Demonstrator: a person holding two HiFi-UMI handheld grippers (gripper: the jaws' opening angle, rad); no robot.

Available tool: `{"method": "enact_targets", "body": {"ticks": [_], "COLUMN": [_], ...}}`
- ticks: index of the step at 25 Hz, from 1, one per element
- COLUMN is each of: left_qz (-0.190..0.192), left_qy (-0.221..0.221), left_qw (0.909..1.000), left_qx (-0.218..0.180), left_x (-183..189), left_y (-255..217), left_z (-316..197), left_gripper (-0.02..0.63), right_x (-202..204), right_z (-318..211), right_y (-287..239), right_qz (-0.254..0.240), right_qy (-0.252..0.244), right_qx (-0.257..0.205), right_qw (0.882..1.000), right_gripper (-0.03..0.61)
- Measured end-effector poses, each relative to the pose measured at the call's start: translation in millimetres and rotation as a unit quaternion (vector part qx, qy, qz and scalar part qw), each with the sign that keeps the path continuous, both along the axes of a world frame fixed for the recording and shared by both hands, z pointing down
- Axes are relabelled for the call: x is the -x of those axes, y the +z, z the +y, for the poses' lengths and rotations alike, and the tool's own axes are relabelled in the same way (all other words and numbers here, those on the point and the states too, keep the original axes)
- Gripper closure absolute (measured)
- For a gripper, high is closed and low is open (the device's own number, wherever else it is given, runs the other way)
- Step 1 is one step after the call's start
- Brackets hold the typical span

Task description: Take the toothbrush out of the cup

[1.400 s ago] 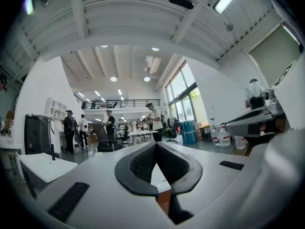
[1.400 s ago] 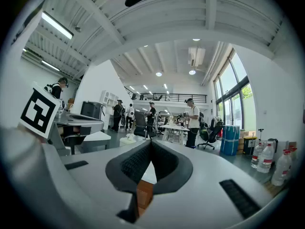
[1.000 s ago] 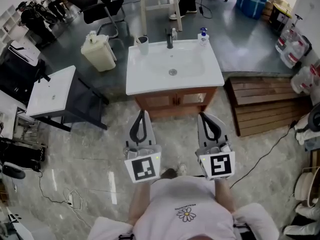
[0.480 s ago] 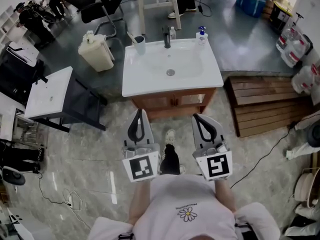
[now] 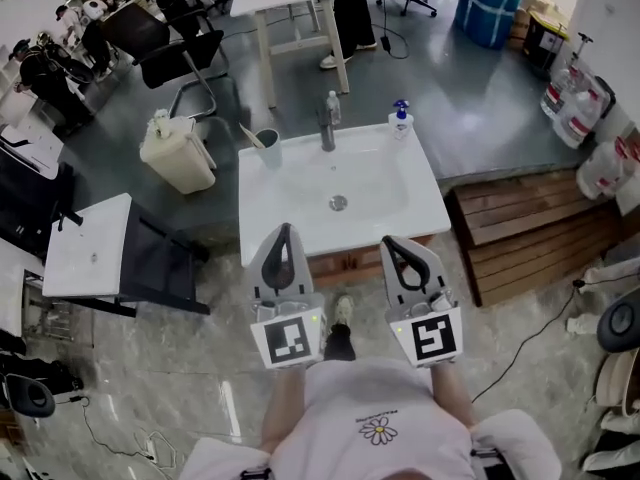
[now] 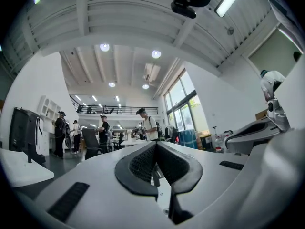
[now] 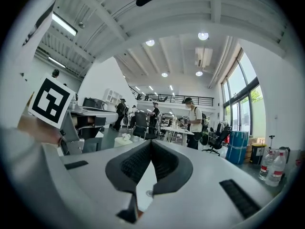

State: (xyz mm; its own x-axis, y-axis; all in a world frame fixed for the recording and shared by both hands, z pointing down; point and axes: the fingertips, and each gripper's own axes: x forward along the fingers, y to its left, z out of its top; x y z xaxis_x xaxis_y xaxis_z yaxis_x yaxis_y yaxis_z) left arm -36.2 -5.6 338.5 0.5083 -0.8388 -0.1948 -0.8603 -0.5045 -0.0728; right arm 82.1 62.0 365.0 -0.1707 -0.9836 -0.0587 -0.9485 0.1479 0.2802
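A grey cup (image 5: pixel 267 148) stands on the back left corner of the white sink (image 5: pixel 300 230), with a toothbrush (image 5: pixel 250 134) leaning out of it to the left. My left gripper (image 5: pixel 284 231) hovers over the sink's front edge, shut and empty, well short of the cup. My right gripper (image 5: pixel 391 243) is level with it at the sink's front right, also shut with nothing held. In the left gripper view the left gripper (image 6: pixel 156 144) has its tips together. The right gripper (image 7: pixel 150 141) shows the same in the right gripper view. Neither gripper view shows the cup.
A tap (image 5: pixel 326 128) and a blue-capped soap bottle (image 5: pixel 400 118) stand at the sink's back rim. A cream bin (image 5: pixel 178 154) is left of the sink, a small white table (image 5: pixel 85 250) further left, wooden pallets (image 5: pixel 530 223) to the right. People stand far off.
The sink has come closer and now lies under both gripper tips. Both grippers have advanced together toward it, still shut and side by side.
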Motion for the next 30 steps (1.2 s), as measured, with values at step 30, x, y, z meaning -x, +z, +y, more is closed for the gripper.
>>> {"method": "enact_targets", "body": {"ticks": [30], "left_qz": [-0.004], "left_qy": [-0.035], "left_qw": [0.9988], "left_qx": [0.036], "left_x": [0.2], "left_y": [5.2], "left_z": [-257.2], "left_gripper": [0.600], "right_x": [-4.0], "right_z": [-281.3], "right_y": [-22.0], "right_qz": [-0.023], "right_qy": [-0.026], "right_qx": [0.005], "right_qw": [0.999], "right_gripper": [0.566]}}
